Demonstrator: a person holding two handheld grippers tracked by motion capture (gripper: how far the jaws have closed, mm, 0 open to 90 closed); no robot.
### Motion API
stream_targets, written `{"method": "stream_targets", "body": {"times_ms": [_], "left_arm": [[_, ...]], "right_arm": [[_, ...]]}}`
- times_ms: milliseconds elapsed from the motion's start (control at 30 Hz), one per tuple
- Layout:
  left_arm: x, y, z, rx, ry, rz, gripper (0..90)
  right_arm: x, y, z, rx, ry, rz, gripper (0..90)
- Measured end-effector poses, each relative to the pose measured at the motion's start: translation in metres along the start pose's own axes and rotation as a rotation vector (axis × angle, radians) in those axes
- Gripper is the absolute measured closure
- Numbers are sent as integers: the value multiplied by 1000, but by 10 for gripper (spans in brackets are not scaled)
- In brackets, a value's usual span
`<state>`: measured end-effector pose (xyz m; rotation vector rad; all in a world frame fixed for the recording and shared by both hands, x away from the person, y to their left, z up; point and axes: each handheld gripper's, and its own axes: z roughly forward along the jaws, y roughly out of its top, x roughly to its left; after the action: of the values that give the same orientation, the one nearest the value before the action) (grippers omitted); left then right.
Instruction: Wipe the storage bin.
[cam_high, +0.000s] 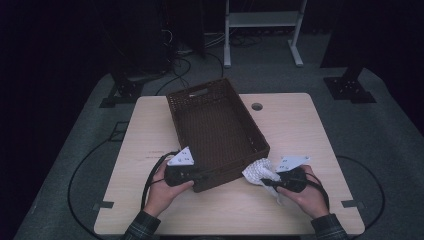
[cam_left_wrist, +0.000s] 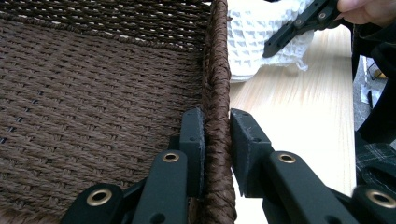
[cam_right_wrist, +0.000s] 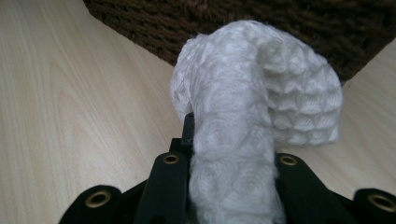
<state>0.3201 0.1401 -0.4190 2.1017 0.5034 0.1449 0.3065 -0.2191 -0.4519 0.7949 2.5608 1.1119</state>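
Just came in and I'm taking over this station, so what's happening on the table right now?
A person works two hand-held grippers at the table. The left gripper has its fingers clamped on the near wall of the brown woven basket, steadying it. The right gripper holds a white waffle cloth just outside the basket's near right corner, not yet inside.

The surface (cam_high: 300, 125) is overlooked from above; close gripper views face the basket (cam_left_wrist: 93, 93) wall and cloth (cam_right_wrist: 252, 116), both shared.

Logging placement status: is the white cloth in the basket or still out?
Out. The white cloth hangs bunched in the right hand-held gripper over the table, just outside the basket corner.
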Motion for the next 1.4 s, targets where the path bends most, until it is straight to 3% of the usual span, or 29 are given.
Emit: {"method": "stream_targets", "body": {"times_ms": [800, 1167, 1400], "left_arm": [[1, 0, 0, -3, -1, -6, 759], [0, 0, 0, -1, 1, -5, 758], [0, 0, 0, -1, 1, -4, 758]], "right_arm": [[13, 28, -24, -129, 8, -60, 747], [19, 37, -27, -160, 25, -84, 747], [16, 34, -16, -129, 41, -70, 748]]}}
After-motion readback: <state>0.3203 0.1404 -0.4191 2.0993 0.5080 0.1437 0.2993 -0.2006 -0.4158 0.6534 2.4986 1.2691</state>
